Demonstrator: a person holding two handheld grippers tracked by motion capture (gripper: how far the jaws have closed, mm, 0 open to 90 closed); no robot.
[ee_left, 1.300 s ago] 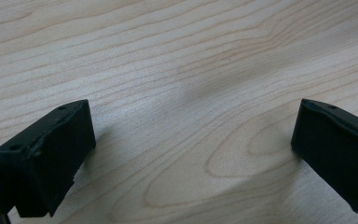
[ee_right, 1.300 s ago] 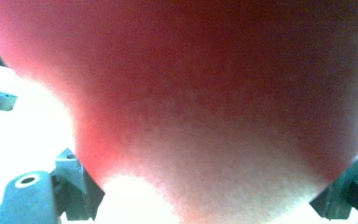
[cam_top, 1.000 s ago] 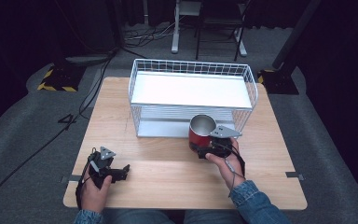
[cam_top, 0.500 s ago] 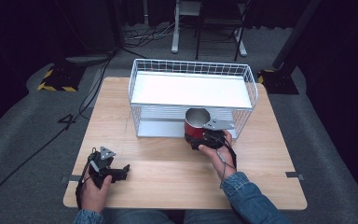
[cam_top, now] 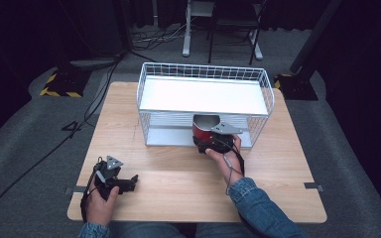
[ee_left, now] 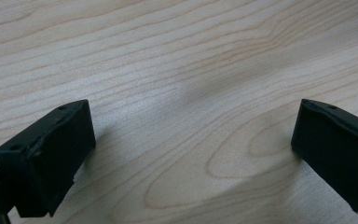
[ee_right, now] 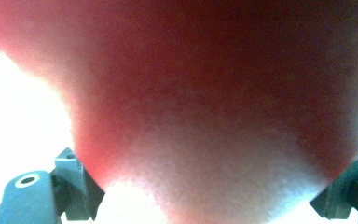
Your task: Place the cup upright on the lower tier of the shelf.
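The right gripper point(cam_top: 209, 141) pinches a red cup point(cam_top: 203, 130) at the wire rack point(cam_top: 204, 101)'s lower front, likely shelving it; the left gripper point(cam_top: 115, 181), jaws spread, idles well before the rack.

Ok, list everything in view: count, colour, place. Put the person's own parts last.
Table: one, light wood, centre.
Wire rack: one, white, two shelves, table's far half.
Cup: one, red outside, metal inside, at the rack's lower shelf front, held.
Hazard-striped block: one, yellow-black, floor far left.
Left gripper: one, black, open, resting on the table's near left.
Right gripper: one, black, shut on the cup.
Sleeve: one, blue denim, right forearm.
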